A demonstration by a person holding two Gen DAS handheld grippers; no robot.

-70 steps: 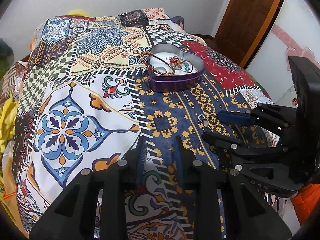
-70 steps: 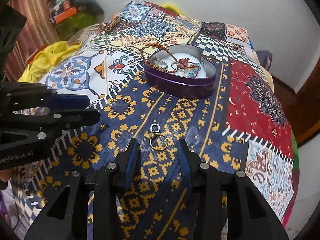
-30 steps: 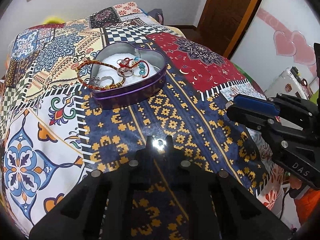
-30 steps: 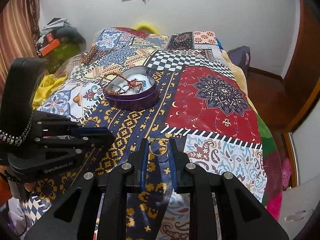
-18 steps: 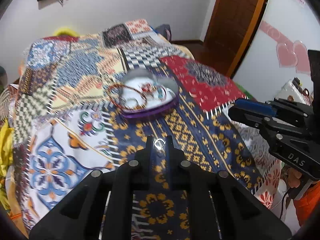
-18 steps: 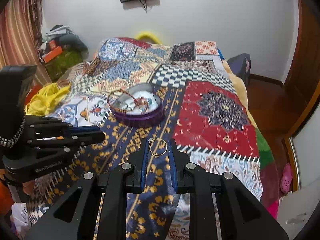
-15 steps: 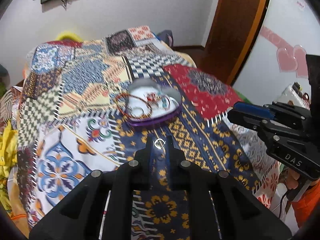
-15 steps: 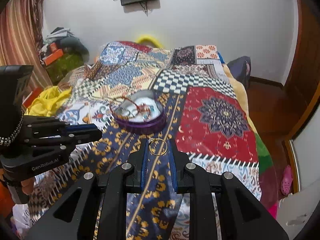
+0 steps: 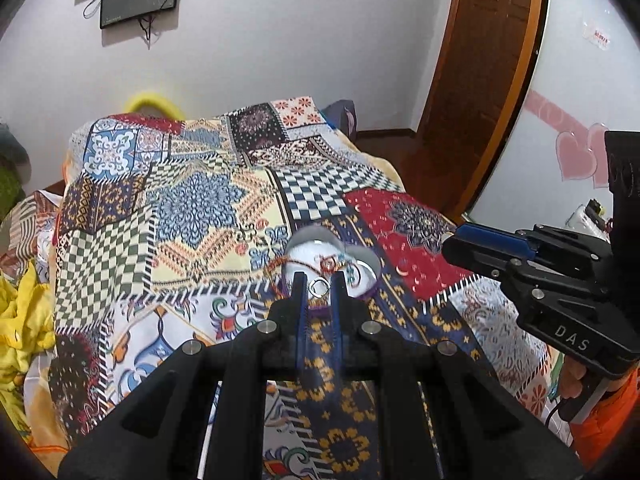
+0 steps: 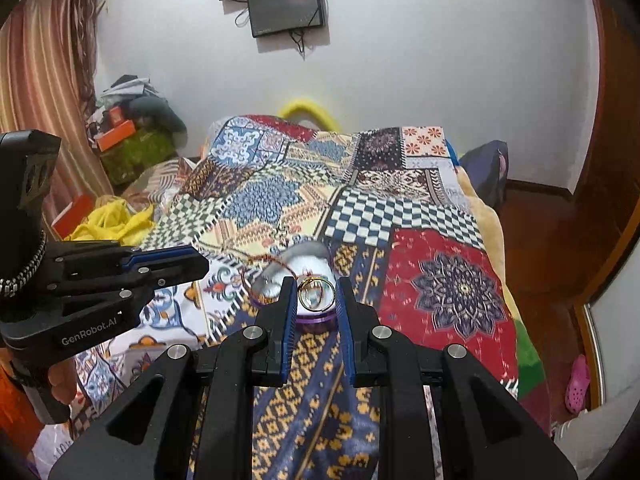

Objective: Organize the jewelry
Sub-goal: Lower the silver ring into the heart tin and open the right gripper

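My left gripper [image 9: 319,286] is shut on a small silver ring [image 9: 319,287] and holds it high above the bed. My right gripper [image 10: 316,295] is shut on a gold ring [image 10: 316,294], also lifted. The purple heart-shaped tin [image 9: 366,270] sits on the patchwork bedspread beyond both grippers, with a red beaded bracelet and other jewelry inside; it also shows in the right wrist view [image 10: 276,280]. The right gripper [image 9: 532,264] appears at the right of the left wrist view. The left gripper [image 10: 100,276] appears at the left of the right wrist view.
The patchwork bedspread [image 9: 192,208] covers the bed. A brown door [image 9: 488,80] stands at the right. Yellow cloth [image 10: 108,220] and a clutter pile [image 10: 128,128] lie left of the bed. A screen [image 10: 286,8] hangs on the wall.
Both grippers have closed on their rings and lifted them up and back from the bedspread. The tin now looks smaller and farther away.
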